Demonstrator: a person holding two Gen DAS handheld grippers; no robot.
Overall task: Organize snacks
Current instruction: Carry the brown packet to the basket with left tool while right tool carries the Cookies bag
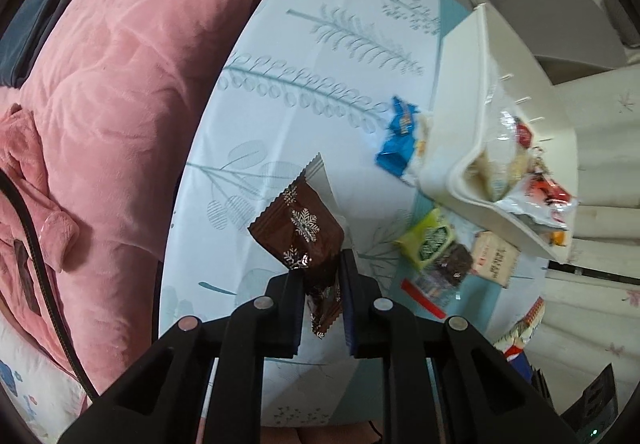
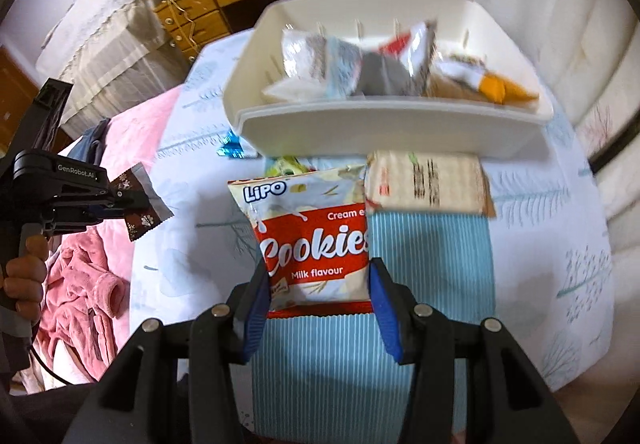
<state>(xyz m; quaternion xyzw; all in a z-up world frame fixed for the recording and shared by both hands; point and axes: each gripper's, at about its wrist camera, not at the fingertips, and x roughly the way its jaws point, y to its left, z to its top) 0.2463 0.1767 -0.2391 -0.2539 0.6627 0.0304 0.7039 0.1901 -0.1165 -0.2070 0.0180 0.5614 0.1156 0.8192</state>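
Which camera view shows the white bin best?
The right wrist view: the white bin faces the camera, with its whole rim, front wall and the packets inside visible. The left wrist view shows it only at the right edge, sideways and blurred.

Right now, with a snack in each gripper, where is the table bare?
Bare: the leaf-print cloth between the pink blanket and the white bin, beyond the blue packet. Crowded: the loose snacks by the bin's near side, around the green packet, and the bin itself, already holding packets.
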